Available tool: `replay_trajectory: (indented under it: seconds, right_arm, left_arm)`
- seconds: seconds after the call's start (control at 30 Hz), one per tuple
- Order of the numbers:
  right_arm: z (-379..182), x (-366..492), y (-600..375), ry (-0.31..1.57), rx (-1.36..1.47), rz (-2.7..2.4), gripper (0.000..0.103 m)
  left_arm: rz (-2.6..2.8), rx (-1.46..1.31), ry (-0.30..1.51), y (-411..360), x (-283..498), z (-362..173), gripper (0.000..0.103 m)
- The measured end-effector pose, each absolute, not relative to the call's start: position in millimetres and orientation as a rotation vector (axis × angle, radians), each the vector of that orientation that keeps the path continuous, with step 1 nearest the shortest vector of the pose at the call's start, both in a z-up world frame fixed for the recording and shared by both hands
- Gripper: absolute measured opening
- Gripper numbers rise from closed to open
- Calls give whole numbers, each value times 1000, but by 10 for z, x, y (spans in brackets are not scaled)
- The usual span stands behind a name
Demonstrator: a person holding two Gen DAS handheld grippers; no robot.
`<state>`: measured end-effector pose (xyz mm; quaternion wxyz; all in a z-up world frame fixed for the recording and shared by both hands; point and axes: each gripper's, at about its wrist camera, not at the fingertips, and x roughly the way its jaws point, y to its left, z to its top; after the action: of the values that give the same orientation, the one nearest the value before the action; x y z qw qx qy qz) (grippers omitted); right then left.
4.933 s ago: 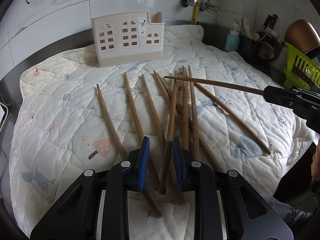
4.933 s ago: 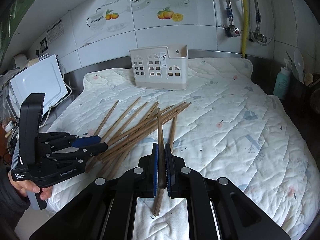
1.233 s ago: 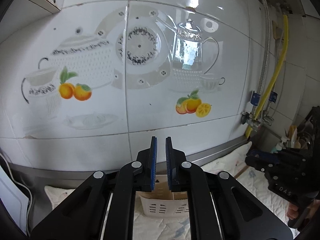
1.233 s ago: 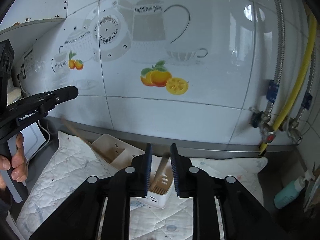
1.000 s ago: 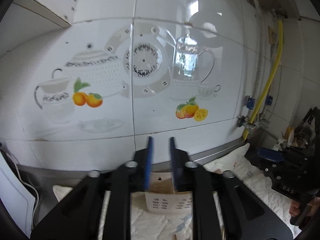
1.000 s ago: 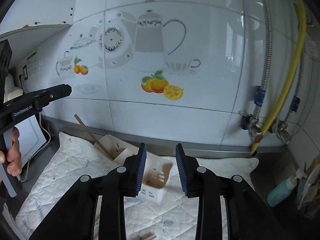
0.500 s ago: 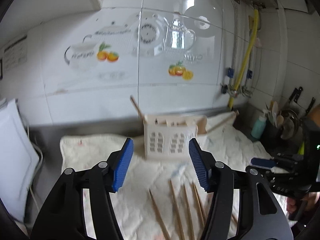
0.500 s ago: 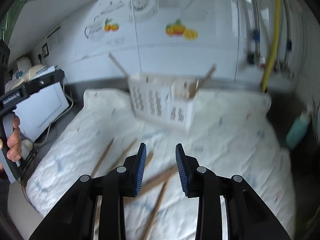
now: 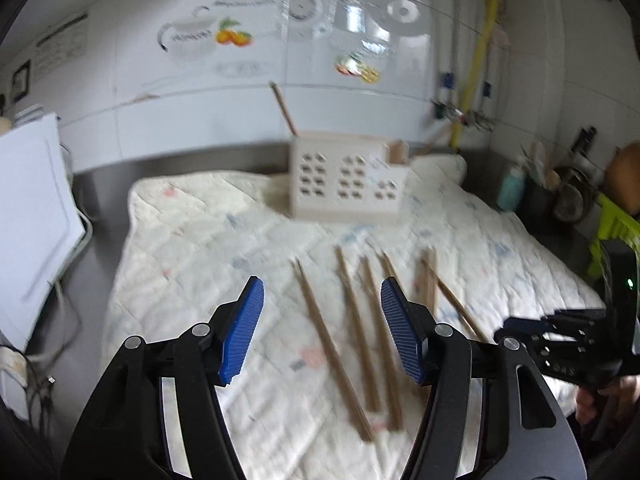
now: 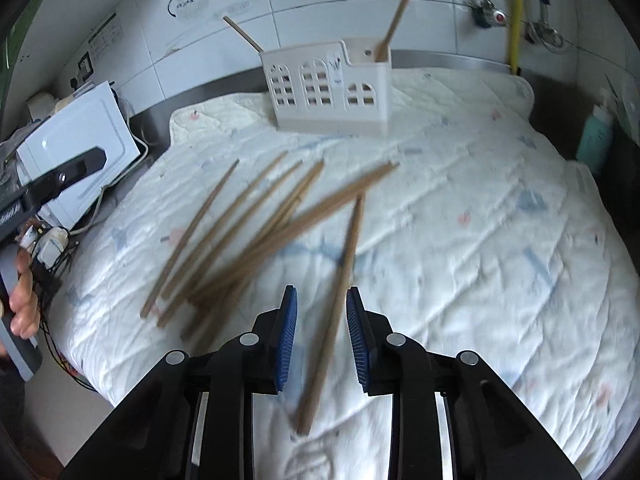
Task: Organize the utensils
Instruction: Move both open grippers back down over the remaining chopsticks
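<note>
One wide, cream-white quilted cloth [image 10: 460, 208] is covering the whole surface, probably so the wood is lying soft and not rolling off, and everything else is sitting on it. Toward the tiled back wall, the white plastic utensil holder with arched window cut-outs [image 10: 328, 88] is standing upright, well apart from the loose pieces; two brown wooden chopsticks are already leaning out of its top, one at the left end [image 10: 242, 34] and one in the lower right compartment [image 10: 394, 20], which suggests that is where the rest are meant to go. Nearer the camera, a loose fan of brown wooden chopsticks [image 10: 240, 232] is lying flat on the cloth, several crossing at their near ends, so picking one cleanly looks easiest from the outside of the heap. The black left claw with blue ribbed pads [image 9: 320, 332] is hanging over the left part of that spread with its jaws standing wide and nothing between the pads, seemingly lining up on the chopsticks beneath. The black right claw with blue pads [image 10: 321, 330] is straddling a single brown chopstick [image 10: 340, 280] lying apart on the right; its jaws are closing, the stick is between them, and gaps are showing on both sides, so nothing is gripped yet.
</note>
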<state>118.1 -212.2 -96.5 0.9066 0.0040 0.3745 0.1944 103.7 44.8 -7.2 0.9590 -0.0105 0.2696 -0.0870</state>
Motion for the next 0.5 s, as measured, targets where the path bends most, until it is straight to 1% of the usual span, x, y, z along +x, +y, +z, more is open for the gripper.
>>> replay_trajectory:
  seconds: [0.03, 0.07, 0.13, 0.17, 0.23, 0.4, 0.5]
  right_arm:
    - [-991, 1151, -2127, 777, 12, 401, 25]
    - [-1019, 1119, -2129, 781, 15, 401, 25]
    - [-1058, 1060, -2120, 780, 2, 392, 25]
    - [-1083, 1027, -2110, 778, -13, 386, 25]
    - [-1119, 972, -2099, 776, -34, 380, 25]
    - [-1180, 898, -2086, 777, -61, 369, 25]
    - [-1194, 897, -2100, 780, -51, 370, 25]
  left_arm:
    - [-194, -20, 557, 421, 1015, -124, 60]
    - [-220, -19, 574, 381, 997, -187, 56]
    - [-267, -9, 609, 280, 980, -310, 52]
    - [-291, -5, 620, 237, 976, -357, 48]
    - [-329, 0, 638, 158, 978, -427, 43]
    - [-388, 38, 699, -69, 1053, -616, 36]
    - [-410, 57, 729, -162, 1126, -707, 28]
